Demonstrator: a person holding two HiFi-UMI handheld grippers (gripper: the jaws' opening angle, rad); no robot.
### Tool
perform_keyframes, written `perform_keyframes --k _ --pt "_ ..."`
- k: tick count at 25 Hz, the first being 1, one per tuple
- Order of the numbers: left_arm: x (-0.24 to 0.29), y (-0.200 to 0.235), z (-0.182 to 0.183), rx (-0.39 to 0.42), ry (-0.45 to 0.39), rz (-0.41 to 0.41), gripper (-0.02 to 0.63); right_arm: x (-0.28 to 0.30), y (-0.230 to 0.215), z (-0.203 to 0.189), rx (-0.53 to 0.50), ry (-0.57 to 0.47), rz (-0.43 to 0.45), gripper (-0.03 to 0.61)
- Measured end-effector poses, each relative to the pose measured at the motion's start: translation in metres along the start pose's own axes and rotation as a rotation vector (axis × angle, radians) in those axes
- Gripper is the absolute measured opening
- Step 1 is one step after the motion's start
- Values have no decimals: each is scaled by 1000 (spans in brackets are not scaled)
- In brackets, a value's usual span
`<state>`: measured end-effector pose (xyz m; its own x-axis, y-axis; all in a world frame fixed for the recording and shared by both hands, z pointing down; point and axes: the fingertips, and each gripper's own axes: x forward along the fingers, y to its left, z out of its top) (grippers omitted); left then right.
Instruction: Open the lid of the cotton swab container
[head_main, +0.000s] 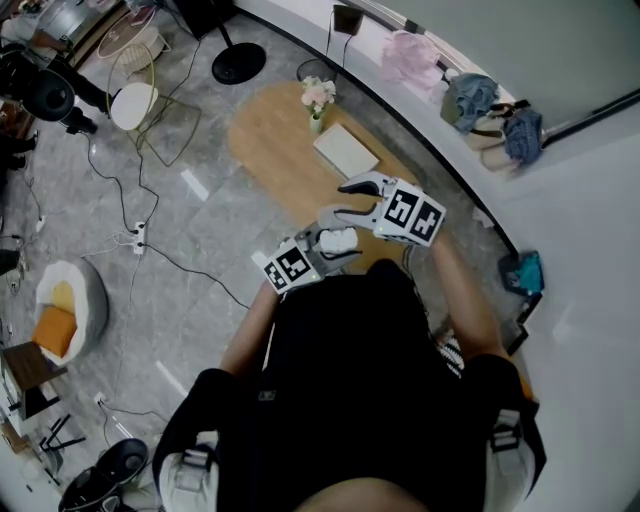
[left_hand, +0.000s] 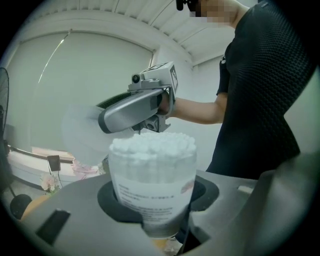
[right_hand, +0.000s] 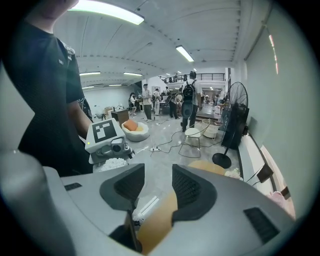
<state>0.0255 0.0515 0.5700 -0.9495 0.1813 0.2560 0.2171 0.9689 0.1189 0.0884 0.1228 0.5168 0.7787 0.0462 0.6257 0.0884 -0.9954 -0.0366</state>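
Swab container (left_hand: 152, 175) — open-topped, in left gripper (head_main: 322, 250)

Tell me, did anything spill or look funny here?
Nothing has spilled. The cotton swab container sits gripped in the left tongs, packed full, its top uncovered. A pale see-through shape beside its rim may be the lid; I can't be sure. The right tongs are open and empty.

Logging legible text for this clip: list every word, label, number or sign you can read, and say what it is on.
Nothing here can be read as words.
Label on the cotton swab container: several rows of small print, too blurred to read.
Marker cubes: black-and-white square patterns only, no letters or digits.
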Motion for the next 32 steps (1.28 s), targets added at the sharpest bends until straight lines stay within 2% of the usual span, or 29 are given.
perform_keyframes --k 4,12,22,25,28,30,32 --pt "-1 -1 -1 4 8 -15 195 7 0 -10 -10 34 -6 163" --pt "-1 2 -3 13 20 -22 195 14 -1 -21 30 33 -2 161" --pt "0 3 -9 2 32 -20 196 -4 2 -10 39 -82 -47 156" --pt "-4 6 -9 -10 30 -14 196 -16 1 -7 53 -159 -97 139" --pt "-9 11 -9 -30 19 3 196 -25 2 -13 81 -192 -125 122" --pt "-12 14 -9 -45 14 16 195 -30 3 -23 106 -196 -141 38" --pt "-15 17 -9 -61 9 32 196 -34 4 -33 142 -209 -158 -3"
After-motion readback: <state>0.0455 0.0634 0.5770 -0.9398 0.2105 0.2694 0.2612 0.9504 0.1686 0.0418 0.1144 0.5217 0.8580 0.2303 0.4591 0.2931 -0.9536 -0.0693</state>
